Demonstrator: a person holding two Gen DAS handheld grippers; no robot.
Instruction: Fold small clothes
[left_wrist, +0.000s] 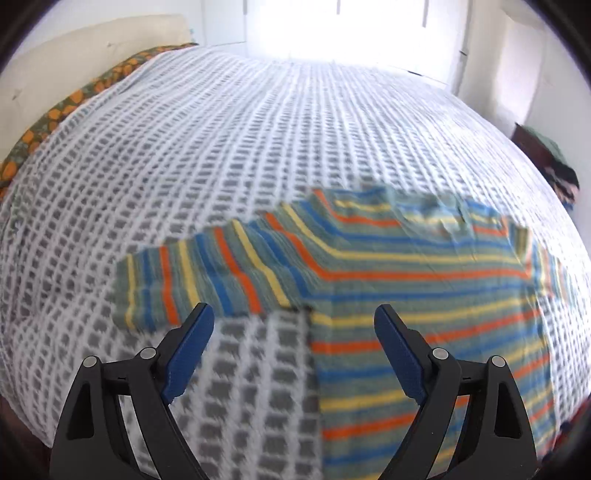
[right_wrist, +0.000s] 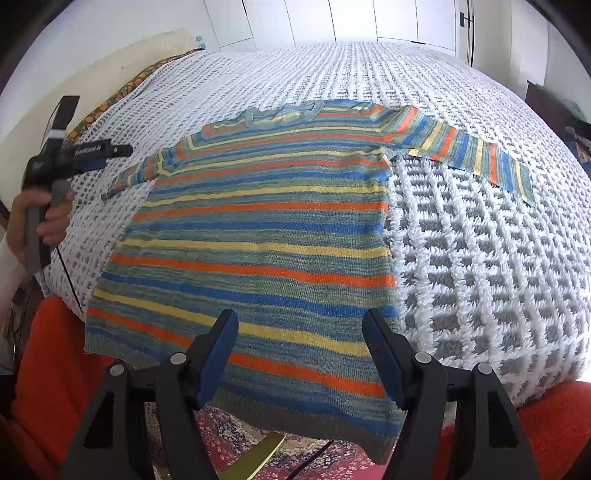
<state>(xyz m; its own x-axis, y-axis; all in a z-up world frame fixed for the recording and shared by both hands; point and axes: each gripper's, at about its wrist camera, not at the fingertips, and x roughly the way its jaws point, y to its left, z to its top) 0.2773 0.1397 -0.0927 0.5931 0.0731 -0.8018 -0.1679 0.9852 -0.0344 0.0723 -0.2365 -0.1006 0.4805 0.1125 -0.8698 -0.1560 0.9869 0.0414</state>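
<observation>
- A striped sweater (right_wrist: 258, 229) lies flat on the white waffle bedspread (right_wrist: 480, 258), neck toward the far side of the bed and hem toward me, the hem hanging over the near edge
- My right gripper (right_wrist: 299, 332) hovers above the hem end of the sweater with its jaws spread apart; nothing is pinched between the blue pads (right_wrist: 218, 354)
- My left gripper (left_wrist: 294, 325) also stands wide, jaws released and empty, over the bedspread just beside the sweater's side edge and close to the sleeve (left_wrist: 207, 280) that reaches out to the left
- In the right wrist view my left hand (right_wrist: 44, 218) grips that tool's handle at the left side of the bed
- The other sleeve (right_wrist: 480, 158) stretches out to the right across the bedspread
- The left wrist view is blurred
- A patterned orange cloth (left_wrist: 55, 114) shows along the bed's far left edge, beside a cream headboard (left_wrist: 74, 62)
</observation>
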